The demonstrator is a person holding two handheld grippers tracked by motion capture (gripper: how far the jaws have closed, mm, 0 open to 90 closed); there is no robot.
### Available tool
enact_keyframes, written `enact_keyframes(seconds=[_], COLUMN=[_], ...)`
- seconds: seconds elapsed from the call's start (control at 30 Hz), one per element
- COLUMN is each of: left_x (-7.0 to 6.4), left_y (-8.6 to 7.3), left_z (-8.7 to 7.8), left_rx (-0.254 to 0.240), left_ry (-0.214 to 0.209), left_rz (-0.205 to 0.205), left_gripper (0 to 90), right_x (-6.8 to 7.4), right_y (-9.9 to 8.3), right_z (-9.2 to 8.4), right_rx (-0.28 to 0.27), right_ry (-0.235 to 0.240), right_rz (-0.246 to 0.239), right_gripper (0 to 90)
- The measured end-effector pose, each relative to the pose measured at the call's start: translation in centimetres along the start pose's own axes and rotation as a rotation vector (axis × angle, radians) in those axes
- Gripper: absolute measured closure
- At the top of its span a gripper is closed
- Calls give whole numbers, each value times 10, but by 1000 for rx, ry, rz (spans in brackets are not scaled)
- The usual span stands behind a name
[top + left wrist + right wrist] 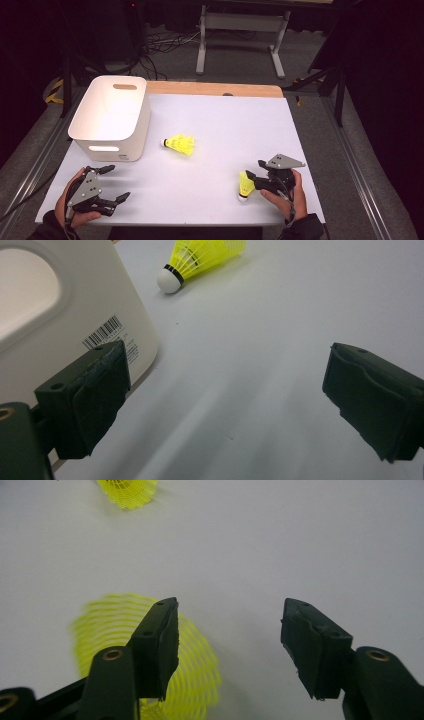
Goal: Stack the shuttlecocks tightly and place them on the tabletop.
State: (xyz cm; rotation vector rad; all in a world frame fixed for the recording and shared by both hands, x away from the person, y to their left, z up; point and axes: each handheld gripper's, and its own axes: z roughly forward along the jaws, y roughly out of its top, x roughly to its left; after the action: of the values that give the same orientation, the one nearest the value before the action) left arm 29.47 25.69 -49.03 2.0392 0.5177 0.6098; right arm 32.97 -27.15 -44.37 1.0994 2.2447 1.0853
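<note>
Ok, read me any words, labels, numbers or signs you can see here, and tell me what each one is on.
Barcode sticker on the white bin, left gripper view: bars show, the digits under them are too small to read.
Small print beside the barcode: blurred, unreadable.
Yellow shuttlecocks, white table: no text visible.

In the right gripper view we find the nearer shuttlecock (195, 675) blurred, part-hidden behind one jaw and cut by the bottom edge; the farther shuttlecock (127, 491) is cropped at the top edge
</note>
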Motion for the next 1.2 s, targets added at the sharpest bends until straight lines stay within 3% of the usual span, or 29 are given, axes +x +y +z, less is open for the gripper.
enact_keyframes(seconds=[0.07, 0.13, 0.2, 0.27, 0.3, 0.4, 0.43, 0.5, 0.57, 0.6, 0.67, 0.87, 0.97, 1.07, 1.1, 1.17, 1.2], left_x=[0, 0, 0, 0, 0, 0, 0, 0, 0, 0, 0, 1, 2, 2, 2, 2, 2], left_y=[0, 0, 0, 0, 0, 0, 0, 0, 0, 0, 0, 1, 1, 1, 1, 1, 1], left_z=[0, 0, 0, 0, 0, 0, 0, 1, 1, 0, 1, 0, 0, 0, 0, 0, -1], left_rx=[1, 1, 0, 0, 1, 2, 2, 4, 2, 1, 3, 2, -2, 0, 1, 0, -2], left_ry=[0, -1, -2, -5, -6, -5, -6, -4, -5, -5, -4, 0, 5, 2, 5, 5, 5], left_rz=[1, 0, 0, 1, 1, 3, 4, 5, 7, 6, 5, 7, 6, 5, 9, 3, 1], left_gripper=[57, 57, 57, 57, 58, 58, 58, 59, 59, 60, 61, 62, 62, 62, 62, 62, 62], right_x=[-6, -9, -20, -25, -25, -23, -21, -17, -12, -12, -10, -7, -9, -10, -10, -9, -5], right_y=[-3, -5, -12, -15, -18, -19, -17, -16, -15, -15, -15, -12, -9, -4, -2, -1, -1], right_z=[3, 5, 10, 12, 14, 16, 16, 18, 19, 20, 20, 21, 12, -2, -8, -12, -20], right_rx=[23, 39, 106, 131, 154, 176, 182, 193, 193, 181, 164, 144, 71, -2, -31, -39, -29], right_ry=[30, 29, 77, 101, 135, 148, 180, 188, 163, 180, 165, 128, 77, 69, 92, 110, 180], right_rz=[48, 68, 139, 153, 147, 122, 102, 68, 22, 6, -5, -30, -28, -39, -45, -47, -82], right_gripper=[358, 350, 323, 347, 377, 437, 576, 668, 754, 825, 900, 900, 853, 798, 754, 712, 602])
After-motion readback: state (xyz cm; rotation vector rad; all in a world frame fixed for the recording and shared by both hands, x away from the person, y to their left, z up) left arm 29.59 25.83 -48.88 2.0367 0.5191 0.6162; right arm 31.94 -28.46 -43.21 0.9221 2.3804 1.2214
